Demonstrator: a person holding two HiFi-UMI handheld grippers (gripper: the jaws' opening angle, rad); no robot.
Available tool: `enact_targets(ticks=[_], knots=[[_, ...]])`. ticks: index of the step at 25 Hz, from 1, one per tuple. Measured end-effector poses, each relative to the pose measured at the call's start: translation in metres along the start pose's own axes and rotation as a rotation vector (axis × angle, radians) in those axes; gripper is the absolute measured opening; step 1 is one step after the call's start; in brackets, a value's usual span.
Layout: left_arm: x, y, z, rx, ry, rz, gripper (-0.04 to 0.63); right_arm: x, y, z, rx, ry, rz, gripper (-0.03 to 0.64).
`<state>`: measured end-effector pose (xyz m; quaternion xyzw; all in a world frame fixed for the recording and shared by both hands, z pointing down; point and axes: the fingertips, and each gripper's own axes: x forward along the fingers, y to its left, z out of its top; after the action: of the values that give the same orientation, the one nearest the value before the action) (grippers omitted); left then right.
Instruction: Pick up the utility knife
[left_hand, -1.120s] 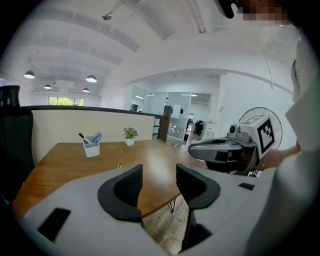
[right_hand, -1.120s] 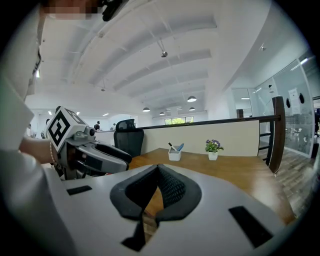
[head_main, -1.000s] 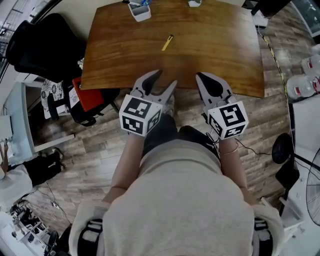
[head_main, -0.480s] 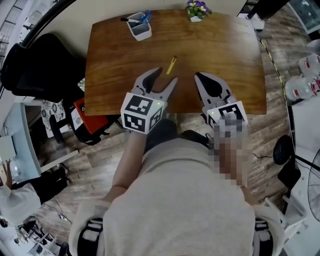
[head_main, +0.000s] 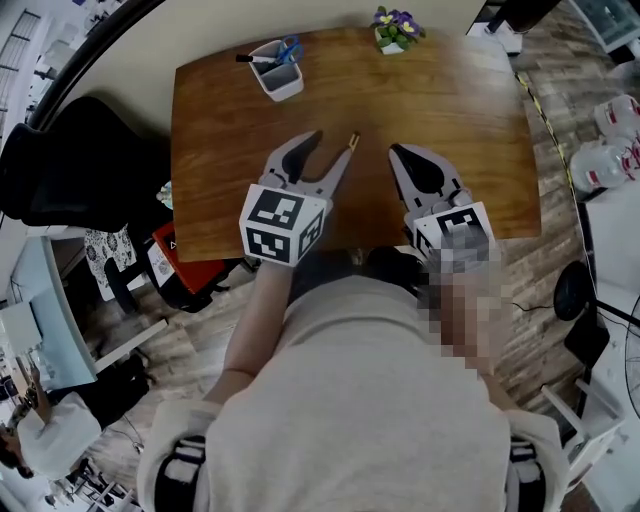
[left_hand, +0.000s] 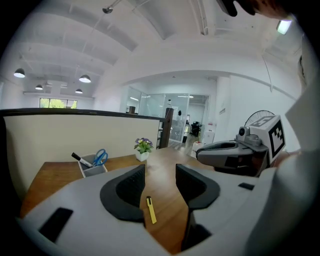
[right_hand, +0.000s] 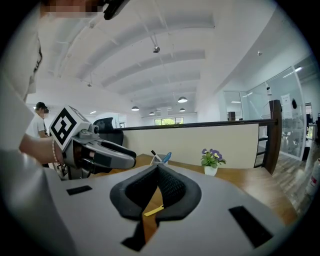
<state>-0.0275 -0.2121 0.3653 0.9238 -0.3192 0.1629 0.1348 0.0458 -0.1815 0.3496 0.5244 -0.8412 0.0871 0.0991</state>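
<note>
A slim yellow utility knife (head_main: 351, 140) lies on the wooden table (head_main: 450, 110), angled away from me. My left gripper (head_main: 330, 150) hovers over the table, its right fingertip just short of the knife's near end. Its jaws stand wide open after narrowing slightly, and nothing is pressed between them. In the left gripper view the knife (left_hand: 150, 210) lies on the table just ahead, framed in the gap between the jaws. My right gripper (head_main: 397, 152) is a little to the knife's right, its tips together and empty. In the right gripper view the knife (right_hand: 154, 210) shows through the slot below the tips.
A white holder with a marker and blue scissors (head_main: 277, 66) stands at the table's far left. A small potted flower (head_main: 394, 28) stands at the far middle. A black office chair (head_main: 70, 160) is left of the table, and water bottles (head_main: 610, 155) are on the floor at the right.
Both grippers have moved forward from the table's near edge to over the tabletop. The left one has closed in on the knife, which has not moved on the table.
</note>
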Motion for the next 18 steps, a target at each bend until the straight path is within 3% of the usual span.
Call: enact_targets(ticks=[18], knots=[[0.019, 0.010, -0.018, -0.043, 0.064, -0.022, 0.222, 0.016, -0.016, -0.012, 0.003, 0.058, 0.008, 0.012]])
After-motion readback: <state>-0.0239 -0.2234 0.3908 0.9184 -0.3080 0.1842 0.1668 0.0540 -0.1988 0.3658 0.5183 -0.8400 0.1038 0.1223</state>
